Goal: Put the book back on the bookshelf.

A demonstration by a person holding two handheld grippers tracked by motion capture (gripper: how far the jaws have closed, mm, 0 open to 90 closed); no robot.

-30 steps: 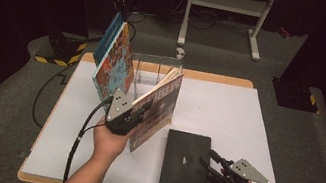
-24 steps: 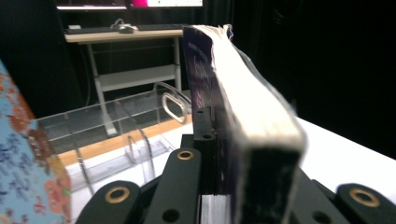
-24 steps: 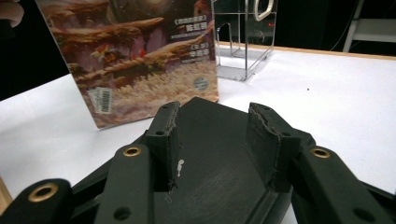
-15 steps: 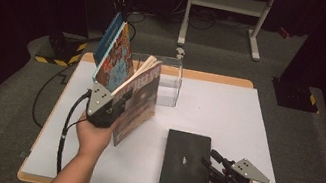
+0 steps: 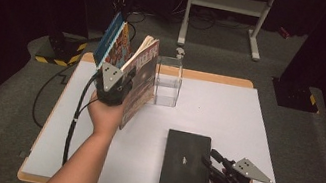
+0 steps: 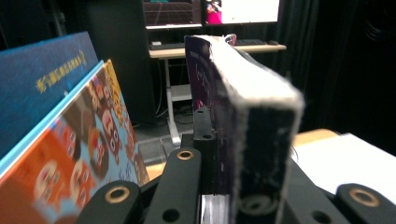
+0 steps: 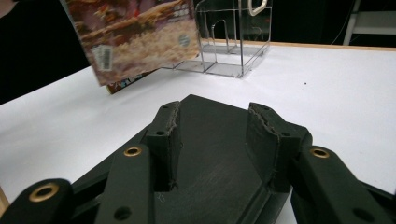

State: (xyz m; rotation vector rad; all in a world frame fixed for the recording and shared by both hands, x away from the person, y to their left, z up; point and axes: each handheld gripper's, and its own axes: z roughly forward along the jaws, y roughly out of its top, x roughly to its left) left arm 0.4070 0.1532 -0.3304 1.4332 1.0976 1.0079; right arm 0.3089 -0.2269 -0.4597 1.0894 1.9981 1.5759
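Left gripper (image 5: 119, 84) clamps paperback (image 5: 141, 80), lifted, upper left of high view. Leaning books (image 5: 114, 42) just left, clear box (image 5: 168, 81) just right. Right gripper (image 5: 215, 164) half-open, empty, at black notebook (image 5: 186, 164), lower right.

- I see a white worktop (image 5: 257, 123) with a light wooden edge.
- The book (image 5: 141, 80) held up at far left shows a dark purple cover, cream page edges and a busy brownish picture on the back.
- Behind it I see a blue book (image 6: 42, 84) with gold lettering and an orange, cartoon-patterned book (image 6: 88, 135).
- The notebook (image 5: 186, 164) near right is plain black.
- The box (image 5: 168, 80) is clear.
- My left hand-held gripper (image 5: 113, 90) has black jaws and a grey plate.
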